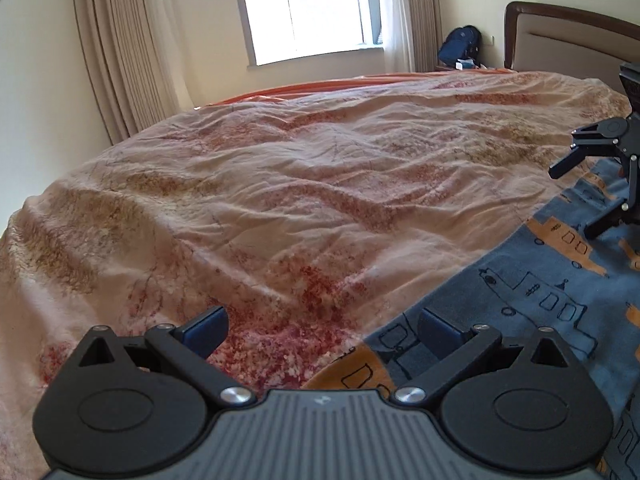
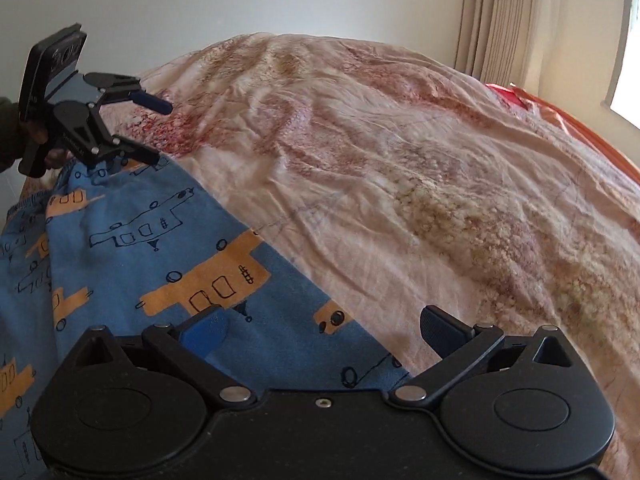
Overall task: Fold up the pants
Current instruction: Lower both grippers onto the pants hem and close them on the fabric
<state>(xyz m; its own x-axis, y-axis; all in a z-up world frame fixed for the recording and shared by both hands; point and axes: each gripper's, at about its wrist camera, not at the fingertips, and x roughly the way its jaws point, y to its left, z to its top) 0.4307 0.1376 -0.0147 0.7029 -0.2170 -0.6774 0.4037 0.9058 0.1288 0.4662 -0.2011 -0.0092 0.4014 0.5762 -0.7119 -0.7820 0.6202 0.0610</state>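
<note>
Two spread hand-held grippers, one pants

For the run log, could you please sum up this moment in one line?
left gripper: open, at pants edge | right gripper: open, over other end | pants: flat on bedspread, unfolded

a bed with a rumpled pink floral cover fills the room, its padded headboard framed in dark wood. daylight comes through a window in a cream wall, flanked by beige curtains. a dark backpack sits in the corner beside the headboard.
</note>
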